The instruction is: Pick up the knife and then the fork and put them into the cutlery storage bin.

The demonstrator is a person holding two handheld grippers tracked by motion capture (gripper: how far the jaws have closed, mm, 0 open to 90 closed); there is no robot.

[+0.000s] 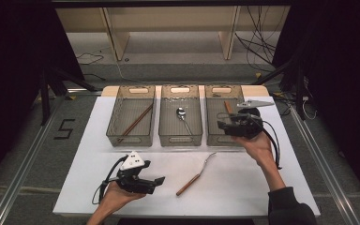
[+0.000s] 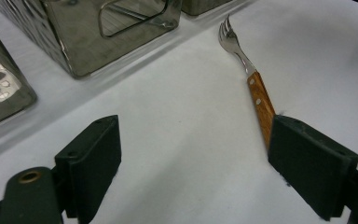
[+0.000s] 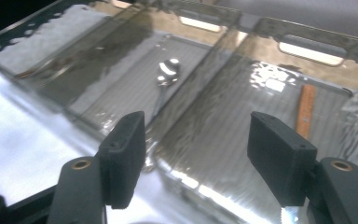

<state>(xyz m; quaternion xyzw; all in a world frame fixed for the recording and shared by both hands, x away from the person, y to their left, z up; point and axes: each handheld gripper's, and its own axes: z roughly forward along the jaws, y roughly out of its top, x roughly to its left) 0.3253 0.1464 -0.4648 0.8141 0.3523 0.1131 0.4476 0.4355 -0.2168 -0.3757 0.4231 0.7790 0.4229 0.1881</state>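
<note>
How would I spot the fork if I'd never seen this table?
Find the white table with three mesh bins along its far side. The fork lies on the bare surface in front of the middle bin, wooden-handled, the one utensil outside a bin.

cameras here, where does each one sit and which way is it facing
High view: above the person's side, looking forward and down at the white table, three bins, both hands with left gripper and right gripper.
Left gripper view: rides the left gripper, open jaws low over the table, facing the fork.
Right gripper view: rides the right gripper, open jaws over the right bin, spoon beyond.
Shared: fork in high and left views; spoon in high and right views.
</note>
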